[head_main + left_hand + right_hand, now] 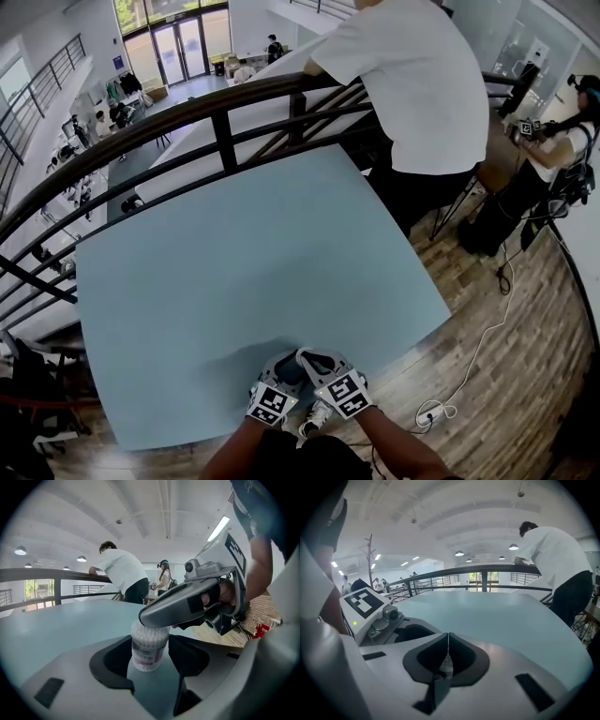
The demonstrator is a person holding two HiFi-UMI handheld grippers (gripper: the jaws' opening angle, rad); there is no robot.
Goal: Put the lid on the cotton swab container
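The cotton swab container (149,651) stands upright between the jaws of the left gripper (150,644), its white swab heads packed at the top and a printed label round its middle. The dark pads (117,656) sit against both its sides, so the left jaws, spread wide, appear to be clamped on it just above the pale blue table (61,620). No lid can be made out on it.

The tip of the right gripper (448,641) lies directly over the container's mouth, touching or nearly touching the swab heads. Its jaws are pressed together at the tips. A pale see-through scrap (447,663) shows in the gap behind them; whether this is the lid cannot be told.

The container is likely light, thin-walled plastic, smooth and easy to tip or squeeze out of round. The sensible hold is low on the labelled body, gently. A clear lid would be lighter still and slippery, best pinched by its rim and set down level.
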